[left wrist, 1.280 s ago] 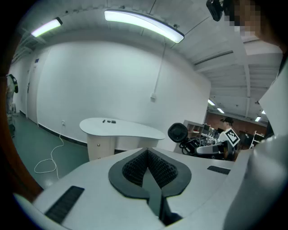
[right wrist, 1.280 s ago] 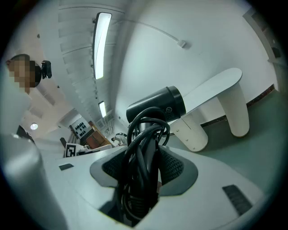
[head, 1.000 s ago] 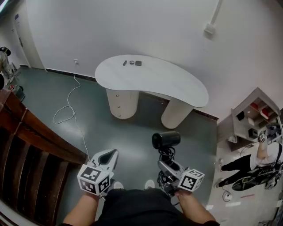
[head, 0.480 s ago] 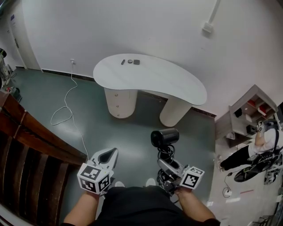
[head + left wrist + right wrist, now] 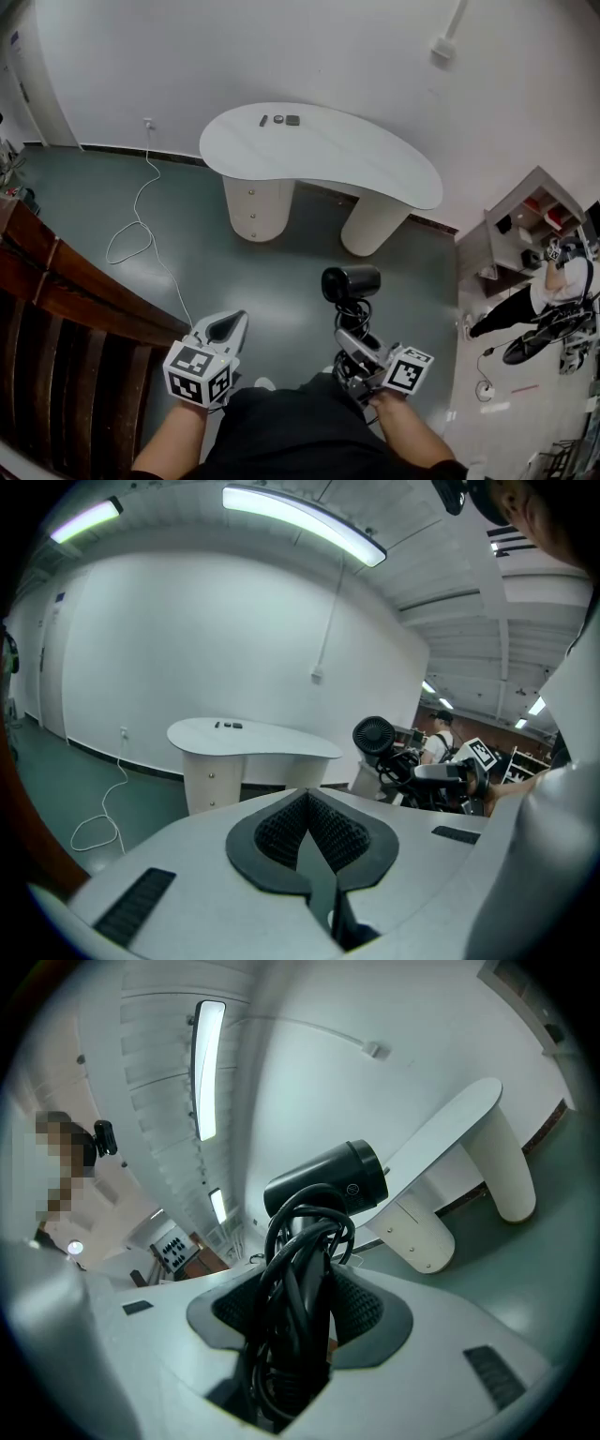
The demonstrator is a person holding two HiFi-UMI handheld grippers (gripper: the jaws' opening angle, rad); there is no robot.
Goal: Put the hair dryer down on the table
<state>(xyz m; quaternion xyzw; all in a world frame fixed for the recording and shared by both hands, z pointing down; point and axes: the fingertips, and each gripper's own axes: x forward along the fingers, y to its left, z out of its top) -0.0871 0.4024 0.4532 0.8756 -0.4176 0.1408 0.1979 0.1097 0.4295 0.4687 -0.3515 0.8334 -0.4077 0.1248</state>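
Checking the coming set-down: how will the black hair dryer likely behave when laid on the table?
The hair dryer looks rigid and top-heavy, its barrel well beyond the right gripper on the handle, so it probably tips if stood up. The round barrel may roll. The cord looped round the handle looks floppy and could slip loose.

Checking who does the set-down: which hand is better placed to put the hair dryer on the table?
Right: the right tongs grip the hair dryer by its cord-wrapped handle; the left tongs hold nothing. The table stands ahead.
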